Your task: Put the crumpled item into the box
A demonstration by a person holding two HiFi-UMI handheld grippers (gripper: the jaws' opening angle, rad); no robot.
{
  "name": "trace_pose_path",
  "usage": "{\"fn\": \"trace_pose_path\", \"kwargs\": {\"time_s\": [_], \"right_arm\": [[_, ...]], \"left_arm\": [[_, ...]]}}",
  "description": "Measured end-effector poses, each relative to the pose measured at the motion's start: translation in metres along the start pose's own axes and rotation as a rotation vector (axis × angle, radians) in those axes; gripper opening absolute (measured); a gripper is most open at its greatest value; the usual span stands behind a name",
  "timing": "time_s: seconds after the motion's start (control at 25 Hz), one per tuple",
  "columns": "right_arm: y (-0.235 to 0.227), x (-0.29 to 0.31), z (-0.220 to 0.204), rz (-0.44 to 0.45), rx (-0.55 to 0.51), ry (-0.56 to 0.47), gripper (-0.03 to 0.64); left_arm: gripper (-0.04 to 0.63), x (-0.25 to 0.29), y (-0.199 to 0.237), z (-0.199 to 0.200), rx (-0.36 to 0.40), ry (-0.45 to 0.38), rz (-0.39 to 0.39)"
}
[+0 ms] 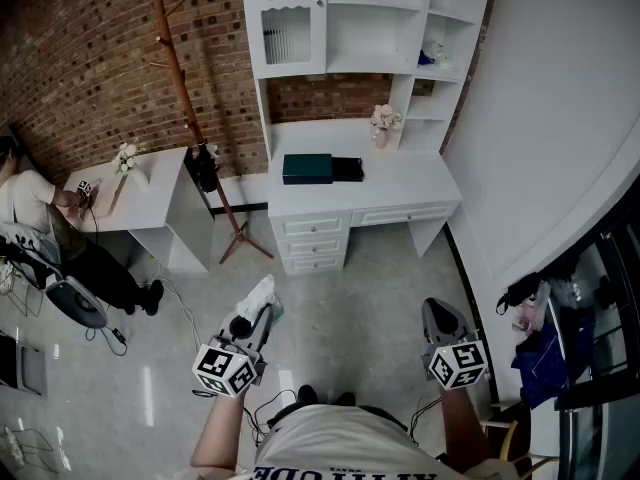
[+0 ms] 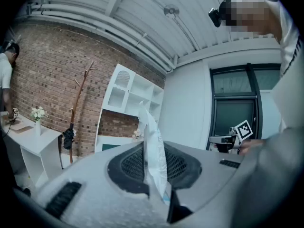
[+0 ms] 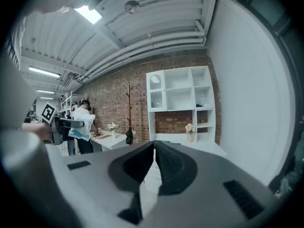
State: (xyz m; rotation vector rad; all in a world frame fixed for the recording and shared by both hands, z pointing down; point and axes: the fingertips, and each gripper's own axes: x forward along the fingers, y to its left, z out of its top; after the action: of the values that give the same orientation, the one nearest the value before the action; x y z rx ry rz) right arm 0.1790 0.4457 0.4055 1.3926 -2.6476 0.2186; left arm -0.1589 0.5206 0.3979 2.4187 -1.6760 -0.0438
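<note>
My left gripper (image 1: 252,320) is shut on a white crumpled bag (image 1: 259,295) and hangs above the floor in front of me. In the left gripper view the crumpled bag (image 2: 153,151) stands upright, pinched between the jaws of the left gripper (image 2: 153,175). A dark green box (image 1: 307,168) lies on the white desk (image 1: 400,183) ahead, well beyond both grippers; the box (image 2: 110,147) shows small in the left gripper view. My right gripper (image 1: 441,320) is level with the left one. Its jaws look shut with nothing between them, as the right gripper (image 3: 153,147) view shows.
A white shelf unit (image 1: 360,18) rises over the desk, with a flower vase (image 1: 384,125) on the desktop. A wooden coat stand (image 1: 190,118) stands left of it. A person (image 1: 30,203) sits at a second white desk (image 1: 150,193). Bags and clutter (image 1: 545,333) lie at the right.
</note>
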Motion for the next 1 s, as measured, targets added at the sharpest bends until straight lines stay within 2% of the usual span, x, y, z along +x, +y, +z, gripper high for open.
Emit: {"fn": "trace_pose_path", "kwargs": {"time_s": [0.68, 1.0], "right_arm": [[0.001, 0.01, 0.005, -0.001, 0.019, -0.01, 0.035], [0.008, 0.013, -0.002, -0.03, 0.033, -0.002, 0.037]], "left_arm": [[0.074, 0.007, 0.007, -0.001, 0.004, 0.008, -0.012], [0.074, 0.006, 0.018, -0.006, 0.003, 0.013, -0.03]]}}
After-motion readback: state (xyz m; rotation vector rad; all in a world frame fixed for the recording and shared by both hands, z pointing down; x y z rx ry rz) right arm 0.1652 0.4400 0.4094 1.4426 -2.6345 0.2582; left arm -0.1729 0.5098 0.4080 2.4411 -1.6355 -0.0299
